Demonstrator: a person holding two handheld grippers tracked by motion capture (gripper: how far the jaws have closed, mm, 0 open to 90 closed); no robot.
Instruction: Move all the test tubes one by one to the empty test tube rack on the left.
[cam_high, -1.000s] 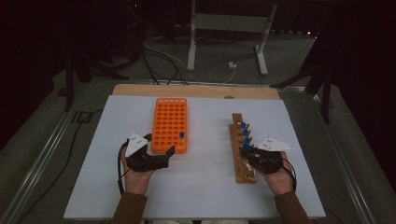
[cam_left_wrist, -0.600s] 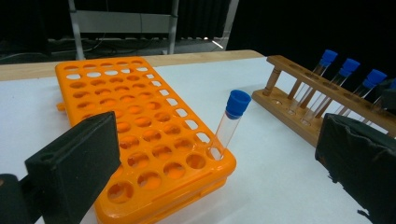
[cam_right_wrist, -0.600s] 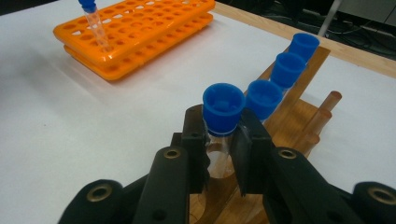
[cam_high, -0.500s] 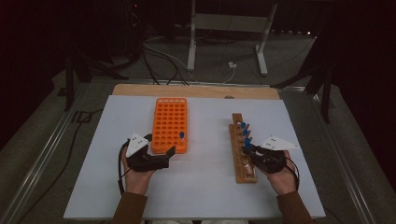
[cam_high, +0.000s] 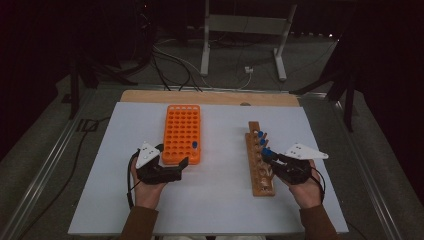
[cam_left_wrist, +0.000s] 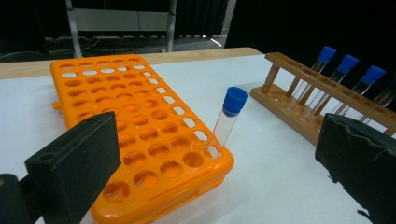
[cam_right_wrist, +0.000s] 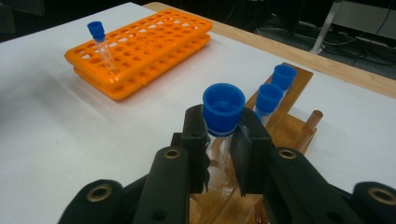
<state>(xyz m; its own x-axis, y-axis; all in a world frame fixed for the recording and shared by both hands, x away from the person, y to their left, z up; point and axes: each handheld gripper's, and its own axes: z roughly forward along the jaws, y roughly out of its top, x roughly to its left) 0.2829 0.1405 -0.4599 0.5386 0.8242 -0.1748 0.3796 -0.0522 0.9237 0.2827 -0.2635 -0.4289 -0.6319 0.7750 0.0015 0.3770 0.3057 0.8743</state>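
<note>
On the wooden rack (cam_high: 260, 162) our right gripper (cam_right_wrist: 223, 140) pinches one blue-capped tube (cam_right_wrist: 223, 112) beside two more, one tube (cam_left_wrist: 227, 119) already stands in the orange rack (cam_high: 182, 132), left gripper (cam_high: 172, 159) spread wide, holding nothing.

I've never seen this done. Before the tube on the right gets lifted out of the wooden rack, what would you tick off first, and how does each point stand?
1. Right gripper closed on the clear blue-capped tube, just under its cap: ok.
2. Tube still seated in the brown wooden rack: cannot tell.
3. Neighbouring blue-capped tubes stand apart from the jaws: ok.
4. Orange plastic rack has free holes beside its one tube: ok.
5. Left gripper open, near the orange rack's front edge, not touching its tube: ok.
</note>
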